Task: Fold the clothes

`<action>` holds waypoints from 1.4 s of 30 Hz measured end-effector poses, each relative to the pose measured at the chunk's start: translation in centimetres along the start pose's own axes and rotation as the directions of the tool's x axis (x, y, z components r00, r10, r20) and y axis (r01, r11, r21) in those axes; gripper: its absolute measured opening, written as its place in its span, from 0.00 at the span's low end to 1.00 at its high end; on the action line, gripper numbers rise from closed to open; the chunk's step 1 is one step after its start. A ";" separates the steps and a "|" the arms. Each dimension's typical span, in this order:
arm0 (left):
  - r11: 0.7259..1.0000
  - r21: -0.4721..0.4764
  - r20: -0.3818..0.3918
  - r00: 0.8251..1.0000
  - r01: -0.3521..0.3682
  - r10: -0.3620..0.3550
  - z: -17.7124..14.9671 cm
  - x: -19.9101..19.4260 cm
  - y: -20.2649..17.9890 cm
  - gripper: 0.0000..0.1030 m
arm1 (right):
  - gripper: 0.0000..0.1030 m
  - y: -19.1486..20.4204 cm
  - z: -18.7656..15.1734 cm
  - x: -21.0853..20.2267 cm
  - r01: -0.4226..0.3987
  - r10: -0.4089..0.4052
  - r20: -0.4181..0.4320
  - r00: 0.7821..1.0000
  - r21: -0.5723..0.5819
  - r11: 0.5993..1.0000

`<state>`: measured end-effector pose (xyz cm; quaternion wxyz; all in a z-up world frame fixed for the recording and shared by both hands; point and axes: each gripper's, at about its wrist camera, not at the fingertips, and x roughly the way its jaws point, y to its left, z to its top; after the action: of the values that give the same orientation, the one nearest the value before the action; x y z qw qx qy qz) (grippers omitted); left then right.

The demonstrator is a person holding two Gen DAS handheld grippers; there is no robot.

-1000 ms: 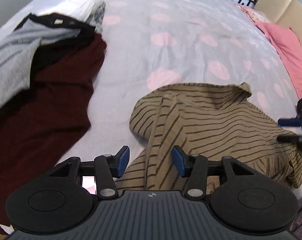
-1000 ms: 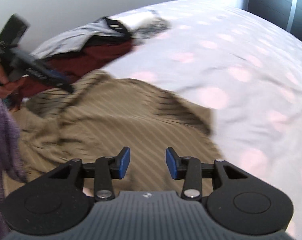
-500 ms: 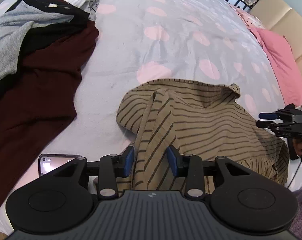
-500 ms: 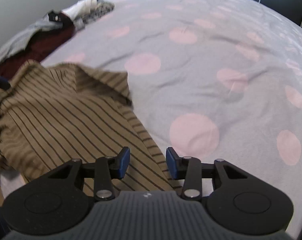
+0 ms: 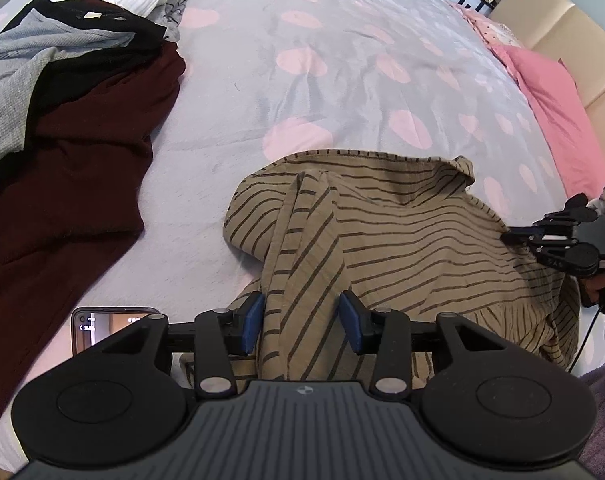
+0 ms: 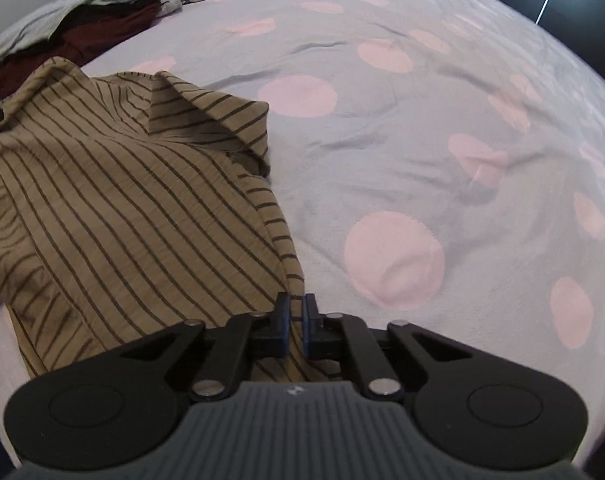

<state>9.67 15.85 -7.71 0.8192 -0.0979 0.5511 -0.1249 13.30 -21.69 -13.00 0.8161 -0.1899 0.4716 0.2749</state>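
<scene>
One striped shirt [image 5: 402,236] | right gripper [image 6: 296,320] jaws just closed, pinching its edge | left gripper [image 5: 300,322] jaws around a fold, contact unclear

No legible text, label, brand or number can be made out; small white characters are shown on the lit screen of a phone [image 5: 102,326] lying on the bedsheet [image 5: 302,80], but they are too small to be read

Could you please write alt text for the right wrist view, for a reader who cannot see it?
The right gripper is shut on the edge of a tan striped shirt lying rumpled on a grey bedspread with pink dots. A pile of other clothes sits at the far left.
</scene>
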 end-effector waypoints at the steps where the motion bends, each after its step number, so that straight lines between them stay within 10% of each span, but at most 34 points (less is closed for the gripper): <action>1: 1.000 -0.002 -0.001 1.000 -0.003 0.003 -0.1 0.1 0.0 0.36 | 0.04 0.2 0.0 -0.2 0.011 -0.011 0.003 1.000 -0.005 1.000; 8: 1.000 0.011 0.028 1.000 -0.013 0.013 -0.1 -0.5 -0.5 0.04 | 0.03 0.2 0.5 -2.8 0.126 -0.126 0.078 0.989 0.006 0.992; 13: 0.997 0.026 0.149 0.987 -0.069 0.064 -0.3 -3.2 -1.1 0.02 | 0.03 0.7 1.5 -6.0 0.262 -0.265 0.182 0.947 0.040 0.964; 23: 0.984 0.054 0.455 0.882 -0.168 0.125 1.1 -14.7 -3.5 0.02 | 0.02 3.2 2.1 -18.5 0.540 -0.550 0.452 0.702 0.167 0.825; 33: 0.913 0.256 0.742 0.670 -0.319 0.026 2.7 -31.6 -12.9 0.01 | 0.02 5.8 5.2 -38.5 0.664 -0.661 0.648 0.377 0.309 0.681; 42: 0.861 0.250 0.914 0.400 -0.444 -0.059 0.7 -44.8 -19.1 0.01 | 0.02 10.6 6.8 -55.8 0.722 -0.676 0.732 0.089 0.420 0.549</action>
<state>-7.73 11.68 37.56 0.9903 0.1134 -0.0128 -0.0796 -11.39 -24.62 38.52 0.9541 -0.2512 -0.1411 -0.0815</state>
